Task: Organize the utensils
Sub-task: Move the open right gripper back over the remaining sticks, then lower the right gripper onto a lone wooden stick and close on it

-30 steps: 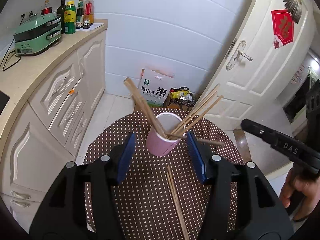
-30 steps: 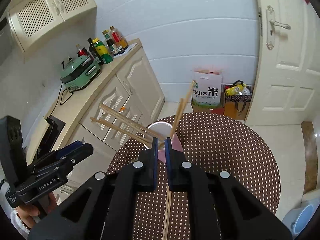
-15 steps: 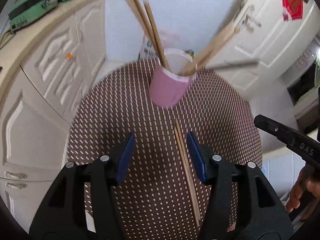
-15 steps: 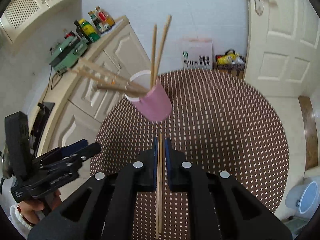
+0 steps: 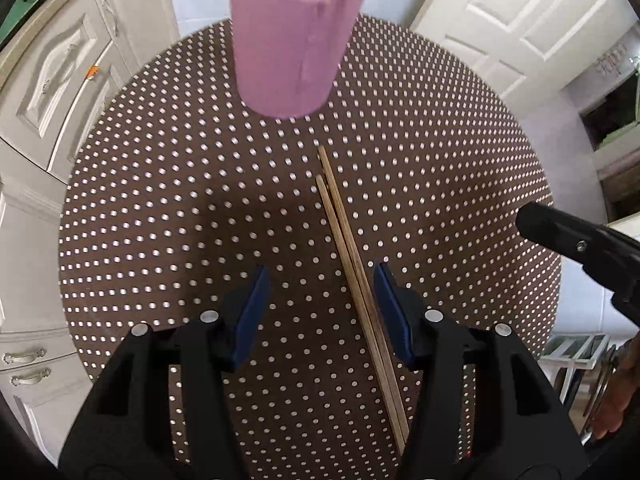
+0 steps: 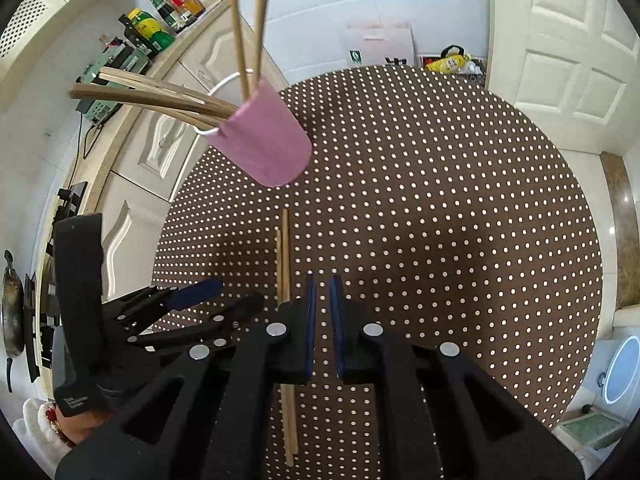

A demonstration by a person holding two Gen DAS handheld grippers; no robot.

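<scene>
While pair of chopsticks lies flat on table, left gripper spread around it, right gripper nearly closed, empty, just beside; cup ahead.

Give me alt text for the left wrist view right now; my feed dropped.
Two wooden chopsticks lie side by side on the brown dotted round table, passing between the open blue pads of the left gripper. Beyond stands a pink cup holding more chopsticks; the right gripper enters from the right.

L gripper jaws wide, chopsticks between
</scene>
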